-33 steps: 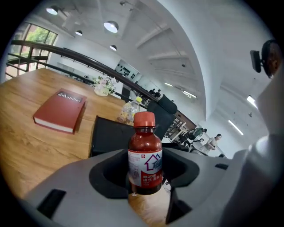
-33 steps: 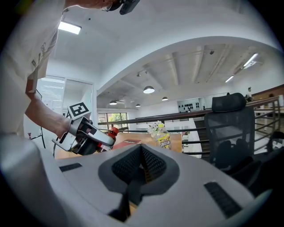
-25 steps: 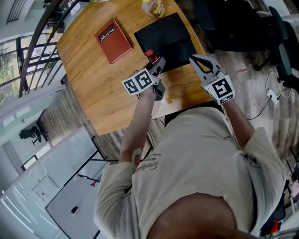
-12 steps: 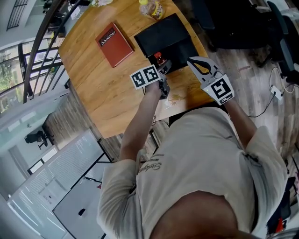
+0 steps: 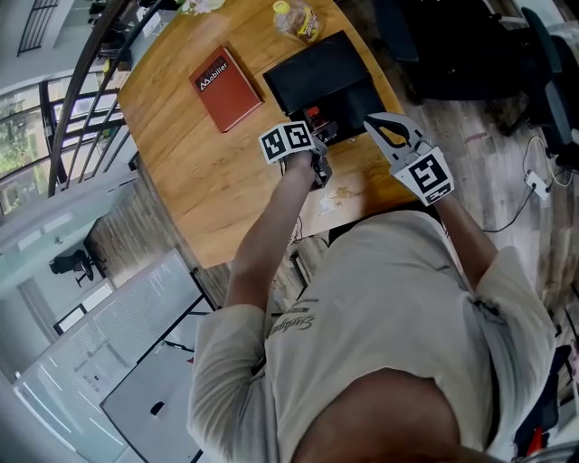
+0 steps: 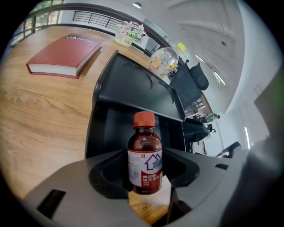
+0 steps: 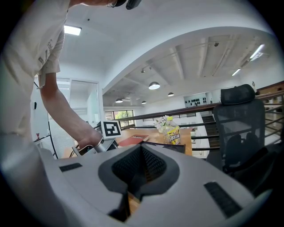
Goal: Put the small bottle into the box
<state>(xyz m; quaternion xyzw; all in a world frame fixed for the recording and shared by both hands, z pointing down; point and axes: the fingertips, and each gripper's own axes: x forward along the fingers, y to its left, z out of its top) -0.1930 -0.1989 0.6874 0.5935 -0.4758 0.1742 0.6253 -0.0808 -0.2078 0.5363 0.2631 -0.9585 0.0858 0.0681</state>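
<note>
A small brown bottle with a red cap and a white-and-red label stands upright between the jaws of my left gripper, which is shut on it. In the head view that left gripper holds the bottle at the near edge of the open black box. The box lies just ahead of the bottle, its lid tipped back and its dark compartment facing me. My right gripper hovers to the right of the box, shut on nothing, its jaws pressed together.
A red book lies on the round wooden table, left of the box. A yellow drink bottle and a small flower pot stand behind the box. A black office chair is off the table's right side.
My left gripper has carried the bottle forward and right, from the wood in front of the box to the box's near edge. The right gripper has hardly moved.
</note>
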